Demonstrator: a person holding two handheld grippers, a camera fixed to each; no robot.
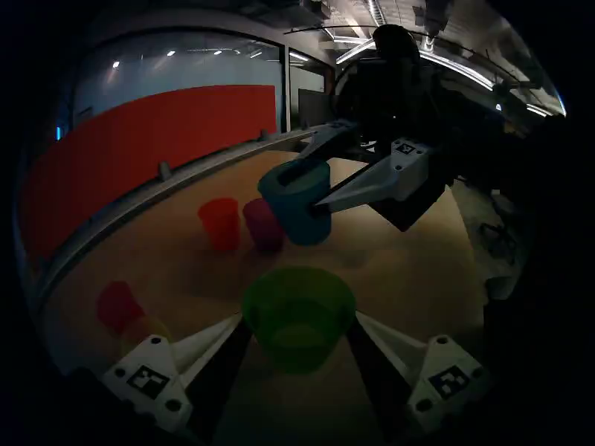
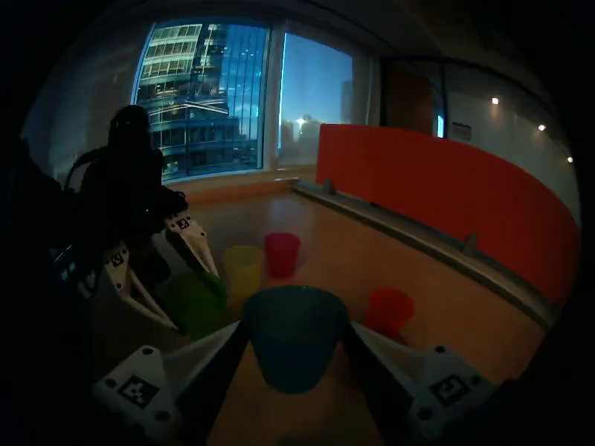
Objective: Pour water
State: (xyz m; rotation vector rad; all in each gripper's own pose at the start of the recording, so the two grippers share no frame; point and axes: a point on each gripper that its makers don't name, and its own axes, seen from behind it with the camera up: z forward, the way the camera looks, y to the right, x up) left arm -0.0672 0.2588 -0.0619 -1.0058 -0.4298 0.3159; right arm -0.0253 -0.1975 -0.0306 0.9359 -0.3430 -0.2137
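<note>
My left gripper [image 1: 297, 324] is shut on a green cup [image 1: 299, 308], held upright low in the left gripper view. Beyond it, my right gripper [image 1: 306, 186] is shut on a blue cup [image 1: 301, 212], which hangs above the wooden table [image 1: 416, 275], tilted. In the right gripper view the blue cup [image 2: 295, 338] sits between my right gripper's [image 2: 295, 327] fingers. Further left, the green cup [image 2: 195, 303] is in the left gripper [image 2: 192, 297]. I cannot tell whether either cup holds water.
A red cup [image 1: 220, 221] and a purple cup [image 1: 263, 223] stand mid-table. A pink-red cup [image 1: 117, 305] and a yellow cup [image 1: 146, 331] stand nearer. A red partition [image 1: 149, 149] borders the table. A person [image 2: 126, 186] stands behind the left gripper. The room is dim.
</note>
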